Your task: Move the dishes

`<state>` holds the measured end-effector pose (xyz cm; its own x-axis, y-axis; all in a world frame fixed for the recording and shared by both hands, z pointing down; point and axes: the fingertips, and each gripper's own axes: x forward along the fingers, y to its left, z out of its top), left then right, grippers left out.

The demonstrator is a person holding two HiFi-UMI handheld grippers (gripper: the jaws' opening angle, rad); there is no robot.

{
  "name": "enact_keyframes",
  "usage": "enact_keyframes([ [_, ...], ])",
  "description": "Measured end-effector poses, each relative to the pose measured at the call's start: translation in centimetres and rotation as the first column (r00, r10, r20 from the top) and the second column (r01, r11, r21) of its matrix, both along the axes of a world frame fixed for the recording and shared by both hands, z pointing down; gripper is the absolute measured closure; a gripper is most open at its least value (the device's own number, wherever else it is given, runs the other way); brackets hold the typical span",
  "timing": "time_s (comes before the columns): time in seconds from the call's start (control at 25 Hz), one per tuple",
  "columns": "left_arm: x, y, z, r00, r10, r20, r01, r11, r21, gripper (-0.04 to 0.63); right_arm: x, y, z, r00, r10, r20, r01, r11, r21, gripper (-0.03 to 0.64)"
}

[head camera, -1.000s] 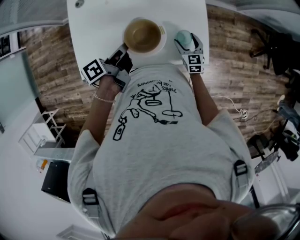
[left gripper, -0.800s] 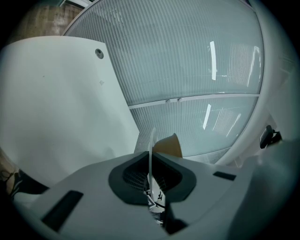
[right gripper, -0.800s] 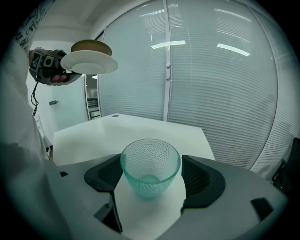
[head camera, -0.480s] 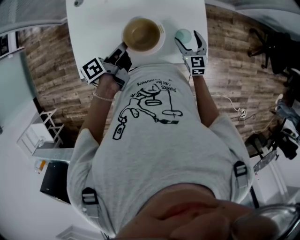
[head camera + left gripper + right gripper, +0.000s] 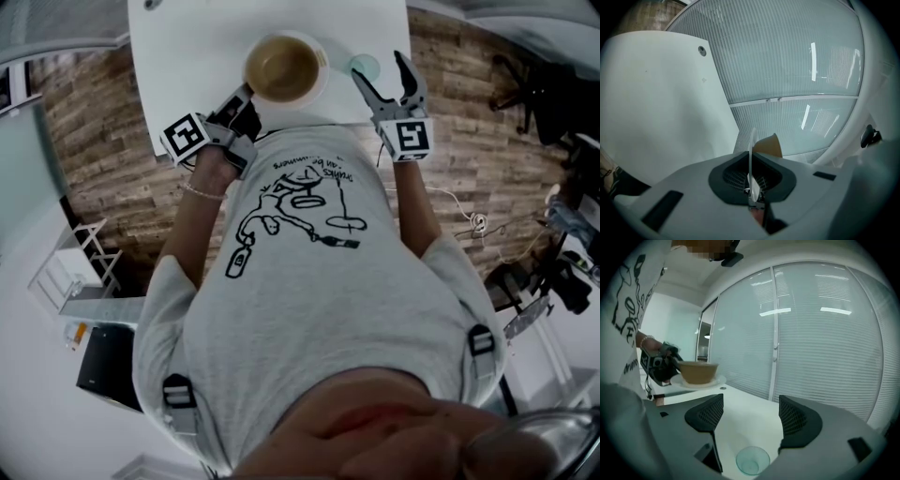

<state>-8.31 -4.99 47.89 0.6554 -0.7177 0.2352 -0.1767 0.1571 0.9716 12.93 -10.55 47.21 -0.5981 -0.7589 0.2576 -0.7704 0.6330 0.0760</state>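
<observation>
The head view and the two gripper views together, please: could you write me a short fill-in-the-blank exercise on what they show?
1. The left tongs are shut on the rim of the white ____.
2. On that dish stands a brown ____.
3. The right tongs are ____, with the small glass cup standing on the table below them.

Missing words: plate; bowl; open.

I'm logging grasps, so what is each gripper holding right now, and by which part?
The left gripper grips the white plate by its rim, with the brown bowl on top. The right gripper is open and empty.
</observation>
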Motion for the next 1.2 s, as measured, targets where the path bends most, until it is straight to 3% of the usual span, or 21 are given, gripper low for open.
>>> enact_keyframes([
  [0.24, 0.2, 0.2, 0.3, 1.0, 0.012, -0.006, -0.012, 1.0, 0.001, 0.583, -3.0, 0.4, -5.9, 0.99, -0.098, 0.106, 0.099, 0.995, 0.0, 0.236],
  [0.48, 0.3, 0.2, 0.4, 1.0, 0.017, -0.007, -0.017, 1.0, 0.012, 0.583, -5.5, 1.3, -9.3, 0.971, -0.171, 0.168, 0.175, 0.985, -0.004, 0.315],
  [0.8, 0.4, 0.1, 0.2, 1.0, 0.028, -0.009, -0.028, 0.999, 0.023, 0.583, -8.1, 2.0, -8.6, 0.959, -0.227, 0.172, 0.259, 0.947, -0.19, 0.399],
  [1.2, 0.6, 0.2, 0.2, 0.999, 0.042, 0.009, -0.042, 0.998, 0.039, 0.582, -10.3, 1.5, -5.3, 0.956, -0.269, 0.118, 0.294, 0.86, -0.417, 0.445],
])
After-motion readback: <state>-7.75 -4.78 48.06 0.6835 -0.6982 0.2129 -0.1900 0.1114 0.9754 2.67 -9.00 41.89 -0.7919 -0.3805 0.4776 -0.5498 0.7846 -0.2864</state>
